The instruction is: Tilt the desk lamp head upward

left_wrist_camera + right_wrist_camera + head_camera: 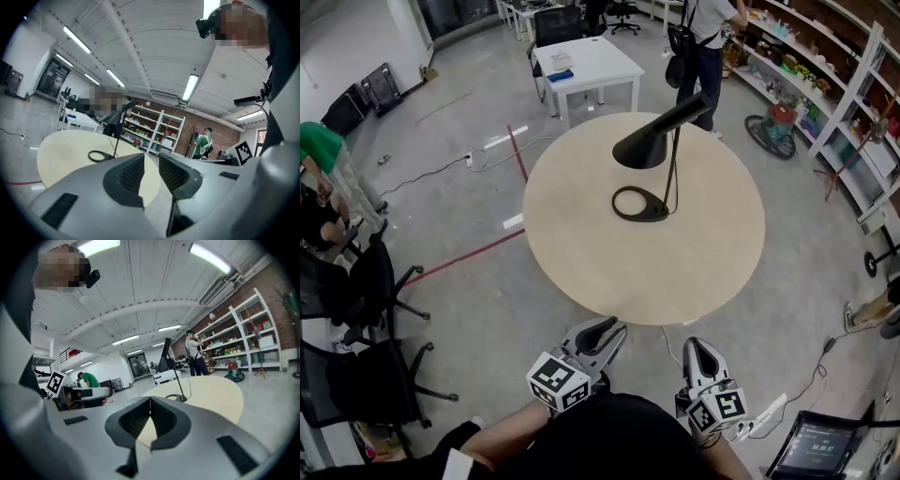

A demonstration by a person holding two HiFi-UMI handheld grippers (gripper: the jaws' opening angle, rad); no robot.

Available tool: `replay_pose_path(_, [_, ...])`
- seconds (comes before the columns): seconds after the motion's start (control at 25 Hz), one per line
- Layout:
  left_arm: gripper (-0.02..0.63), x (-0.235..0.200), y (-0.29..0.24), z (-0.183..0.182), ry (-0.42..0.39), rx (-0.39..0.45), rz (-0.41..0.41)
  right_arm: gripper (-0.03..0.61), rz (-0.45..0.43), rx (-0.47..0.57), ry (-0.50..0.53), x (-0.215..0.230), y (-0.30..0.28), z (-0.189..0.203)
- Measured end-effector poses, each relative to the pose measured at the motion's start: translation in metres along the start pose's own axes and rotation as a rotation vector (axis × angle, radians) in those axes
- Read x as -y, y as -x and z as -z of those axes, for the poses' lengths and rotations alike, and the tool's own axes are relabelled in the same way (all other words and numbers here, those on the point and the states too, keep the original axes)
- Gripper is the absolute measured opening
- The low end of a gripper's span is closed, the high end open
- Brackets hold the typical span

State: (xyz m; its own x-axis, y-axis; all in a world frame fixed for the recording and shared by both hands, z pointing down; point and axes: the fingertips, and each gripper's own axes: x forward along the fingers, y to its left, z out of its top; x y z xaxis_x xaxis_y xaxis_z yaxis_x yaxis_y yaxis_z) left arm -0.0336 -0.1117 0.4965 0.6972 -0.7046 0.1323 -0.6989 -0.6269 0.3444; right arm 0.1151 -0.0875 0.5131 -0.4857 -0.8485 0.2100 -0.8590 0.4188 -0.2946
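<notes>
Both clenched empty, left tongs, right tongs, round pale table, black conical lamp

Bright, even indoor light comes from long ceiling strip lights, which glare white in both gripper views. The pale round desk is evenly lit, with only a soft shadow on the floor beneath its near edge. All views bend like a fisheye, the gripper views have dark rounded corners, and the left claw and right claw look soft up close.
</notes>
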Motion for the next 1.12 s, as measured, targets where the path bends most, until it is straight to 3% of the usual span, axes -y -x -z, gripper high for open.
replay_pose_path(0.36, [0.101, -0.088, -0.036, -0.065, -0.056, 0.045, -0.003, 0.003, -0.014, 0.043, 0.156, -0.010, -0.105, -0.062])
replay_pose_path(0.88, [0.101, -0.153, -0.126, -0.150, -0.151, 0.162, -0.165, 0.003, -0.119, 0.148, 0.298, 0.039, -0.211, -0.169])
replay_pose_path(1.12, [0.101, -0.184, -0.171, -0.161, -0.080, 0.162, -0.204, 0.003, -0.094, 0.278, 0.302, 0.074, -0.240, -0.247])
